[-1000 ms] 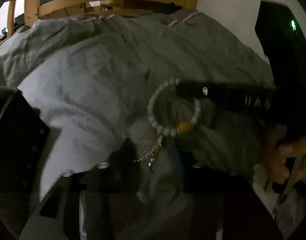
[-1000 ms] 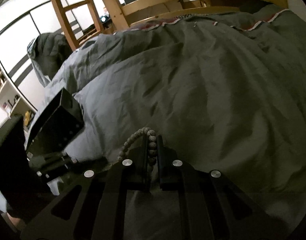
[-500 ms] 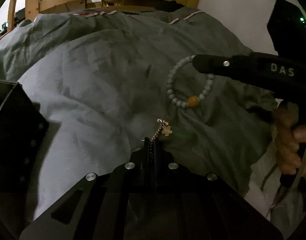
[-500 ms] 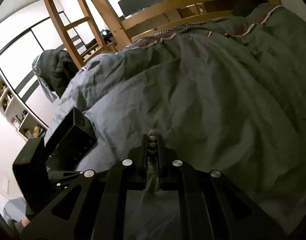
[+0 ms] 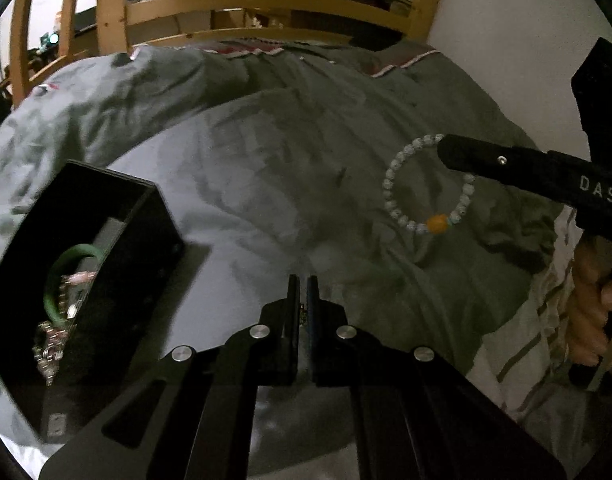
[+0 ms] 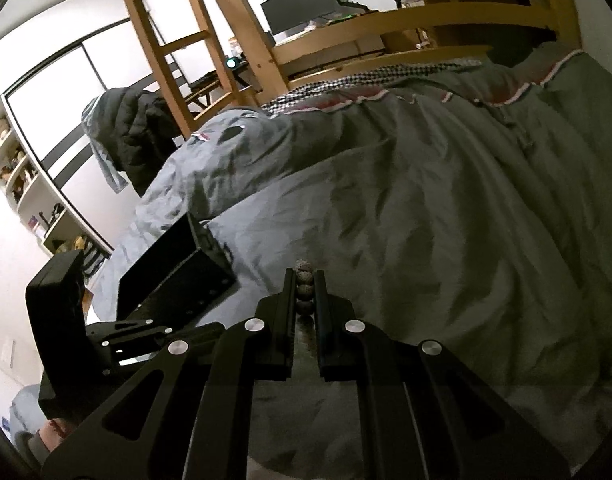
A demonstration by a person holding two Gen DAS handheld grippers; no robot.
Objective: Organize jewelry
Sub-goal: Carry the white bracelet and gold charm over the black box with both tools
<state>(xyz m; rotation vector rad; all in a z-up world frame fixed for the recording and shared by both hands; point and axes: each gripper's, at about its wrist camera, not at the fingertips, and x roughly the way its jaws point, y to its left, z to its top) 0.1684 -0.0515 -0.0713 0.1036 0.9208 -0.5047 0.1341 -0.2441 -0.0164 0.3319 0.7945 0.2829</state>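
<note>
**Mia:** Where is the bead bracelet [image 5: 428,184]?

**Ben:** It hangs in the air from the right gripper [image 6: 305,280]. The two black fingers are squeezed shut on a few beads. The rest of the ring dangles down, with one orange bead [image 5: 435,223] at the bottom.

**Mia:** And the left gripper [image 5: 303,300]?

**Ben:** Its fingers are almost together. Something tiny and shiny sits in the slit between them, but it is too small for me to say what it is, or if it is pinched.

**Mia:** Is there room to move?

**Ben:** Lots. The grey blanket [image 5: 266,168] is wide and bare in the middle, only wrinkled. The black box [image 5: 146,248] sits on it at the left. Its open top faces up, and a green bangle [image 5: 72,256] and some silvery chains [image 5: 46,354] lie inside. The bracelet is well away from the box, off to the right.

**Mia:** What is at the edges?

**Ben:** A wooden bed rail [image 5: 266,2] runs along the far end. A white wall [image 5: 506,48] is on the right side. On the other side stands a wooden ladder [image 6: 166,40], with a dark jacket [image 6: 134,136] hanging near it.
</note>
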